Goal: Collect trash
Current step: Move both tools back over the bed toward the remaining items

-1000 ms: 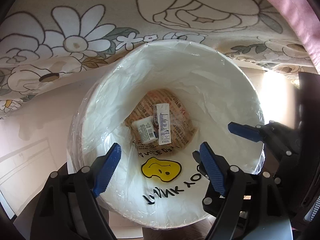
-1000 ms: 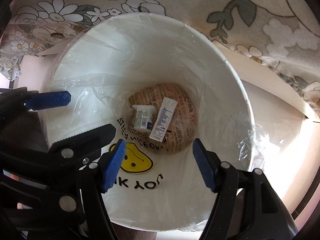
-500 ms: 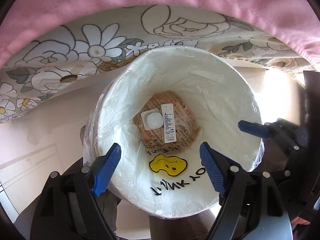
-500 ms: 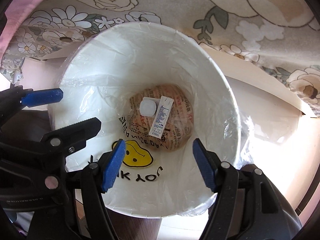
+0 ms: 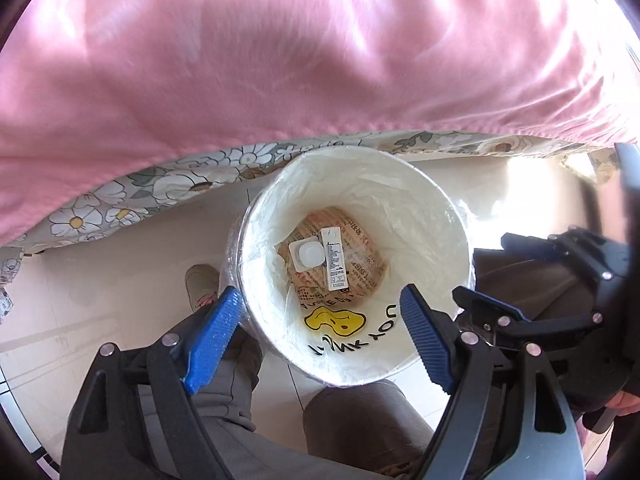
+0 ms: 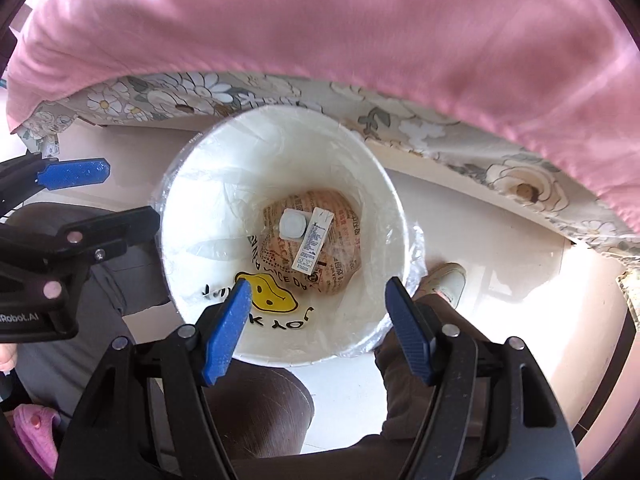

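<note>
Floor (image 5: 100, 288): bin (image 5: 436, 216) below open left gripper (image 5: 320, 332), trash (image 5: 334, 258) inside.

Bin (image 5: 436, 216) – matt white, glossy crinkled plastic liner (image 5: 272, 240); bedcover (image 5: 320, 48) – pink satiny cloth.

Pale cream floor (image 5: 100, 292), glossy, faint tile seams, strong sun glare on right side. White round bin (image 5: 436, 216) stands straight on it, clear plastic liner folded over rim. Person's pale shoe (image 6: 448, 282) planted on floor just beside bin; second shoe (image 5: 200, 280) on other side, close to bin wall. Floral bedsheet (image 6: 404, 128) hangs down near floor behind bin, pink blanket (image 6: 320, 40) on top of it. Can't tell if sheet actually touches floor.
</note>
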`<state>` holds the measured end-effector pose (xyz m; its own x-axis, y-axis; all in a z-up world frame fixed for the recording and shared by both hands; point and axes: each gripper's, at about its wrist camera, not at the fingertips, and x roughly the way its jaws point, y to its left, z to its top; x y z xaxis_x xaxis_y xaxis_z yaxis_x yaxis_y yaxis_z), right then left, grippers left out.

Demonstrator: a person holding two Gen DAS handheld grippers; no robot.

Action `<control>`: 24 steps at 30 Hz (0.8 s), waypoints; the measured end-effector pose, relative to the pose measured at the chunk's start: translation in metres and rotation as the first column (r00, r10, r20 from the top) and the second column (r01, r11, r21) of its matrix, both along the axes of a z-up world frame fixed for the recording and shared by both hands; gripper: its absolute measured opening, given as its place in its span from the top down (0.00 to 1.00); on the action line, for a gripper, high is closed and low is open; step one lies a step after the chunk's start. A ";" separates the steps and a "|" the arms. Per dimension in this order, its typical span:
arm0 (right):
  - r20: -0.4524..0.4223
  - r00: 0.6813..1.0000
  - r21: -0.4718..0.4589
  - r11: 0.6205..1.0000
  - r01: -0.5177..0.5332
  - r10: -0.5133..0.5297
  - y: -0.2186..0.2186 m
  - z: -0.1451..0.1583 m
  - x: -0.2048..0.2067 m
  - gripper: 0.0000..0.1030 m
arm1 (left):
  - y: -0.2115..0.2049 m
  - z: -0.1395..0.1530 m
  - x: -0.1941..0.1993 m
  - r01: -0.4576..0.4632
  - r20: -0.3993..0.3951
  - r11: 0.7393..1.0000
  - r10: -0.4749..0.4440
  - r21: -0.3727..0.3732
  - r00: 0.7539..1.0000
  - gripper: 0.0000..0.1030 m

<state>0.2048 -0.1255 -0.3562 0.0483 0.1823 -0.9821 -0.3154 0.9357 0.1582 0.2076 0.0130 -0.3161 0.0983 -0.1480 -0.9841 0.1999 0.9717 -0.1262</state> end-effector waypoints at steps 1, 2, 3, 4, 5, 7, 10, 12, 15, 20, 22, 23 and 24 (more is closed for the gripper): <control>0.019 1.000 0.003 1.000 -0.003 0.003 -0.002 0.012 0.000 0.33 | 0.001 0.008 -0.001 0.003 0.016 1.000 -0.003 0.005 1.000 0.18; 0.037 0.999 0.007 1.000 -0.007 0.006 -0.005 0.025 -0.001 0.33 | 0.002 0.016 -0.003 0.007 0.031 1.000 -0.007 0.008 0.999 0.17; 0.057 0.998 0.008 1.000 -0.011 0.010 -0.008 0.038 -0.001 0.33 | 0.003 0.025 -0.003 0.008 0.045 1.000 -0.008 0.010 0.999 0.17; 0.078 0.997 0.008 1.000 -0.016 0.016 -0.010 0.050 -0.002 0.33 | 0.004 0.035 -0.004 0.005 0.061 1.000 -0.006 0.012 0.998 0.17; 0.099 0.995 0.004 1.000 -0.021 0.021 -0.012 0.061 -0.002 0.33 | 0.004 0.045 -0.004 0.001 0.076 1.000 -0.002 0.013 0.997 0.17; 0.135 0.990 -0.019 0.999 -0.026 0.028 -0.016 0.083 -0.003 0.30 | 0.008 0.064 -0.002 -0.003 0.098 1.000 0.002 0.005 0.995 0.16; 0.180 0.983 -0.025 0.999 -0.032 0.036 -0.022 0.111 -0.003 0.30 | 0.013 0.091 0.002 -0.013 0.125 1.000 0.013 0.000 0.992 0.16; 0.208 0.977 -0.037 0.999 -0.039 0.046 -0.026 0.131 -0.003 0.30 | 0.016 0.111 0.006 -0.019 0.153 1.000 0.018 0.004 0.988 0.15; 0.259 0.964 -0.067 0.997 -0.043 0.059 -0.031 0.165 0.001 0.28 | 0.020 0.138 0.014 -0.026 0.203 0.999 0.021 0.021 0.979 0.14; 0.333 0.941 -0.075 0.996 -0.045 0.068 -0.041 0.210 0.008 0.26 | 0.029 0.180 0.034 -0.051 0.266 0.998 0.039 0.038 0.963 0.13; 0.354 0.933 -0.076 0.996 -0.044 0.068 -0.045 0.227 0.013 0.26 | 0.031 0.195 0.043 -0.052 0.286 0.998 0.039 0.035 0.957 0.11; 0.364 0.929 -0.076 0.996 -0.045 0.070 -0.045 0.235 0.016 0.26 | 0.031 0.201 0.048 -0.050 0.295 0.998 0.038 0.033 0.955 0.11; 0.375 0.924 -0.080 0.996 -0.045 0.072 -0.046 0.241 0.019 0.26 | 0.032 0.207 0.053 -0.051 0.303 0.998 0.037 0.039 0.952 0.11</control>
